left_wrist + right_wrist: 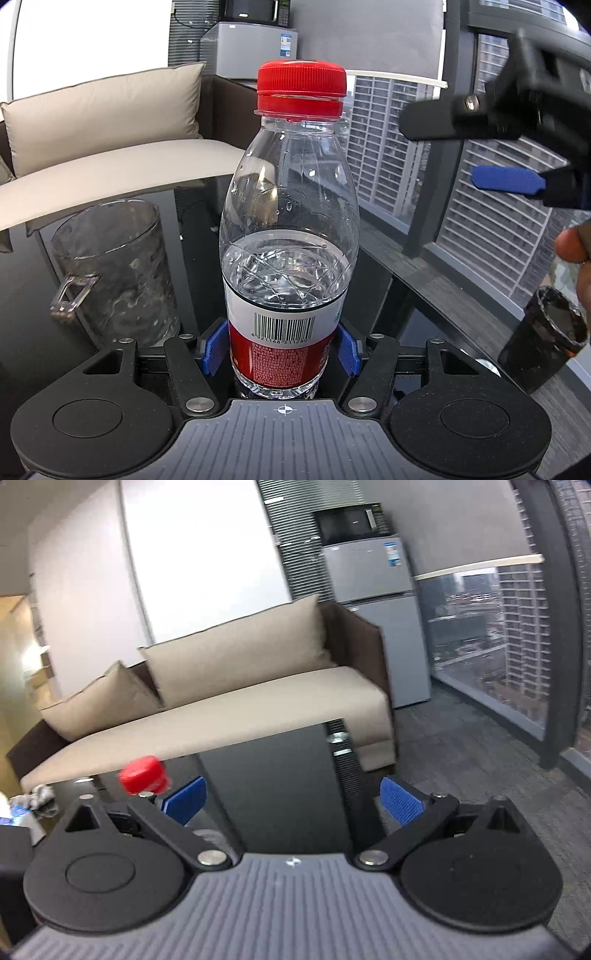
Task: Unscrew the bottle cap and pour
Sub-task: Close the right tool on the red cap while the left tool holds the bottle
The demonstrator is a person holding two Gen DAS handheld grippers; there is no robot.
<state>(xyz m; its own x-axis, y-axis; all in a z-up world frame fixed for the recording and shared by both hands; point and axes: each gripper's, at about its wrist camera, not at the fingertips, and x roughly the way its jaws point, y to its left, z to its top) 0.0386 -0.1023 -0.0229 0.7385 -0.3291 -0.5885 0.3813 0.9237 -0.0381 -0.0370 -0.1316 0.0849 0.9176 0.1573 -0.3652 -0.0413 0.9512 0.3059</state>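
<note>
L gripper (282,349) clamps bottle (290,236) frame centre; R gripper (291,801) jaws apart, empty, beside red cap (301,90): centre pads on cap, squeeze, twist w/o tilting.

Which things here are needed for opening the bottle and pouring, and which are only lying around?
Needed:
bottle, held by the left gripper
red cap, still on
glass mug
right gripper, open

Lying around:
black cup
sofa
fridge
microwave

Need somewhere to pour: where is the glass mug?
In the left wrist view, the glass mug stands on the dark table, left of the bottle.
</note>
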